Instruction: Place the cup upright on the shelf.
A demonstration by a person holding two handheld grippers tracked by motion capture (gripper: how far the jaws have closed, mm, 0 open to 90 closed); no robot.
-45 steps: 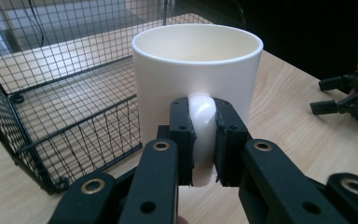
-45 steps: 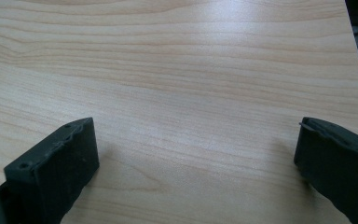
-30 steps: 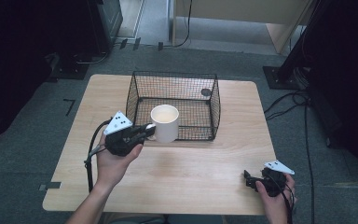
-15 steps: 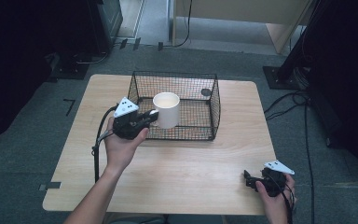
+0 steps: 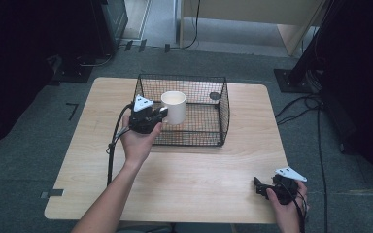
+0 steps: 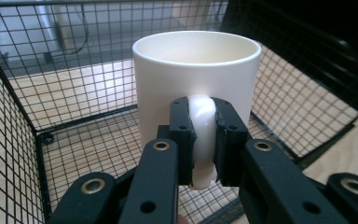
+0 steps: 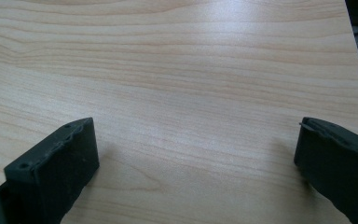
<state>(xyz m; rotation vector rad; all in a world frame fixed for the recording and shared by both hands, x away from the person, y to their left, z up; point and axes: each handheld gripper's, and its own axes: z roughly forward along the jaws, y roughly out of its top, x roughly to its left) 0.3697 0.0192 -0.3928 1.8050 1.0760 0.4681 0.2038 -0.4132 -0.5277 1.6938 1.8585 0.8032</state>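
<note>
A white mug (image 5: 174, 107) hangs upright inside the black wire basket (image 5: 221, 104), near its left wall. My left gripper (image 5: 161, 113) is shut on the mug's handle (image 6: 202, 133), which sits pinched between the two black jaws. The mug (image 6: 196, 79) looks empty, and the basket's wire floor (image 6: 93, 149) lies a little below it. My right gripper (image 5: 258, 186) rests low over the wooden table (image 5: 194, 184) near its front right corner. Its jaws stand wide apart over bare wood (image 7: 191, 116) with nothing between them.
A small dark round thing (image 5: 214, 96) lies in the basket's far right corner. The basket's wire walls (image 6: 9, 121) close in around the mug. Cables (image 5: 315, 136) trail over the grey floor to the right of the table, and dark stands rise at both sides.
My left gripper has carried the mug up and away from me, over the basket's front left edge and into the basket. The right gripper has stayed put.
</note>
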